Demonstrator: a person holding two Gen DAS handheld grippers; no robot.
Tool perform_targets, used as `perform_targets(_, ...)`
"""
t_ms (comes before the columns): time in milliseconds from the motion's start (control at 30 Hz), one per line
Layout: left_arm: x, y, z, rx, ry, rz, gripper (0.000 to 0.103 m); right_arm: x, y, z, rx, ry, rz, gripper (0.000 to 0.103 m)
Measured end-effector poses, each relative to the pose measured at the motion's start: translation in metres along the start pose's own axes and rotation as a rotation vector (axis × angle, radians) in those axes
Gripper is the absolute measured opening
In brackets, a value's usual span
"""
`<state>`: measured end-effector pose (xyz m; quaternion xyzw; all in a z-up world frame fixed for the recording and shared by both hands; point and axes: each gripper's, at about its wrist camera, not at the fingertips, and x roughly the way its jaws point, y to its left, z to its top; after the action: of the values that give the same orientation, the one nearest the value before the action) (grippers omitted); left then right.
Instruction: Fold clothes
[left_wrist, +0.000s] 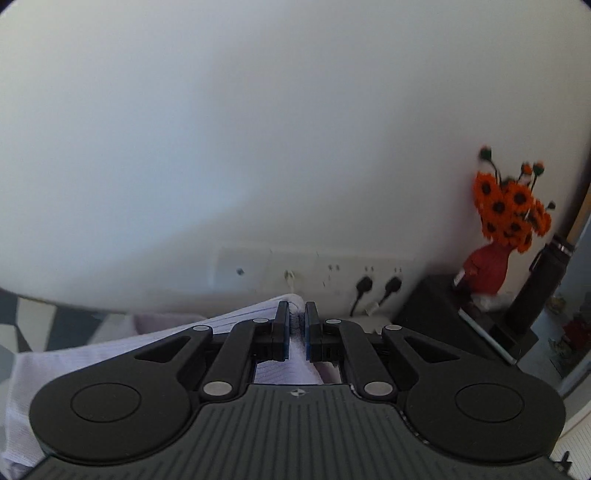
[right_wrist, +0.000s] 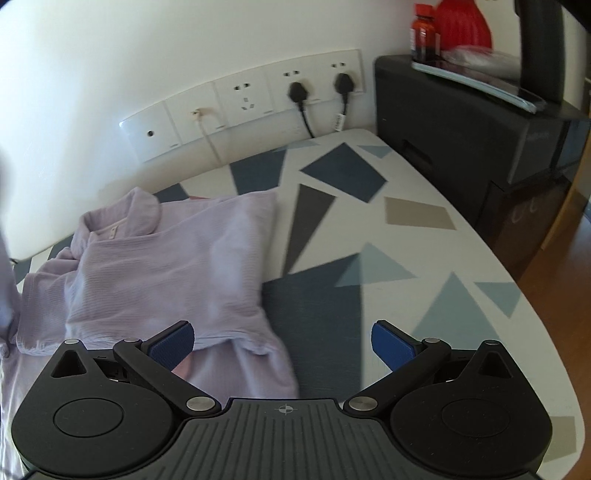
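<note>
Garment: we see the lilac top (right_wrist: 170, 266) lying on the patterned surface (right_wrist: 424, 236) near the wall, collar toward the sockets, its right side already turned in to a straight edge.
Left tool: our left tool (left_wrist: 295, 325) has its pads pressed together on a bunched ridge of the lilac cloth, raised well off the surface, with fabric sloping away to the left and down.
Right tool: our right tool (right_wrist: 282, 345) is spread wide and holds nothing, low over the hem corner; its left pad sits above the cloth, its right pad above bare surface.
Step in hand: we judge a fold carried by the left side; whether the cloth is being lifted or laid down, one moment does not settle.
Doing it well: we would keep the pinch firm, keep the raised edge taut and level, and align it with the straight right edge so no wrinkle gets trapped.
Edges: the surface's rounded rim curves off to our right; the wall, socket panel (right_wrist: 243, 103) and plug cables (right_wrist: 306, 110) sit close behind the collar.
Open room: bare surface lies right of the garment; the black box (right_wrist: 461, 122) with the red vase (left_wrist: 487, 269) bounds the far right corner.
</note>
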<state>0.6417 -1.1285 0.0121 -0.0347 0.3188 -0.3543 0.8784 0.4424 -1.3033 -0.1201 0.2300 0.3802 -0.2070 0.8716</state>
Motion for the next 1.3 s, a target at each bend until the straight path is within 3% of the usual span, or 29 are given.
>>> perform_targets(167, 0.105, -0.039, -0.055, 0.047, 0.184, 0.047, 0.009, 0.004, -0.031, -0.005, 0.018, 0.022, -0.008, 0.102)
perform_targets(300, 0.138, -0.037, -0.075, 0.041, 0.284, 0.137, 0.025, 0.006, -0.044, -0.009, 0.026, 0.032, 0.007, 0.102)
perform_targets(367, 0.129, -0.031, -0.071, 0.017, 0.263, 0.108, 0.032, 0.006, -0.045, -0.009, 0.017, 0.031, 0.022, 0.102)
perform_targets(467, 0.096, -0.024, -0.051, 0.029, 0.183, 0.079, 0.066, 0.01, -0.043, -0.005, 0.009, 0.033, 0.037, 0.102)
perform_targets(500, 0.082, -0.021, -0.043, 0.041, 0.147, 0.084, 0.072, 0.012, -0.042, -0.004, 0.006, 0.033, 0.042, 0.102)
perform_targets(600, 0.037, -0.004, -0.03, 0.076, 0.059, 0.108, 0.08, 0.016, -0.038, -0.001, 0.003, 0.037, 0.054, 0.102)
perform_targets(667, 0.008, 0.018, -0.033, 0.092, 0.022, 0.174, 0.085, 0.018, -0.031, 0.002, 0.019, 0.04, 0.06, 0.102)
perform_targets(733, -0.016, 0.045, -0.044, 0.111, 0.012, 0.272, 0.087, 0.017, -0.022, 0.003, 0.025, 0.03, 0.069, 0.102)
perform_targets(833, -0.04, 0.093, -0.07, 0.099, 0.078, 0.397, 0.087, 0.008, -0.008, 0.003, 0.032, 0.0, 0.057, 0.102)
perform_targets(900, -0.056, 0.125, -0.086, 0.036, 0.134, 0.435, 0.087, -0.001, -0.001, 0.002, 0.048, -0.022, 0.046, 0.102)
perform_targets(1067, -0.089, 0.181, -0.116, -0.124, 0.201, 0.476, 0.088, -0.018, 0.011, -0.003, 0.073, -0.064, -0.013, 0.102)
perform_targets(1300, -0.1, 0.209, -0.15, -0.059, 0.269, 0.505, 0.092, -0.023, 0.045, -0.012, 0.097, -0.071, -0.028, 0.102)
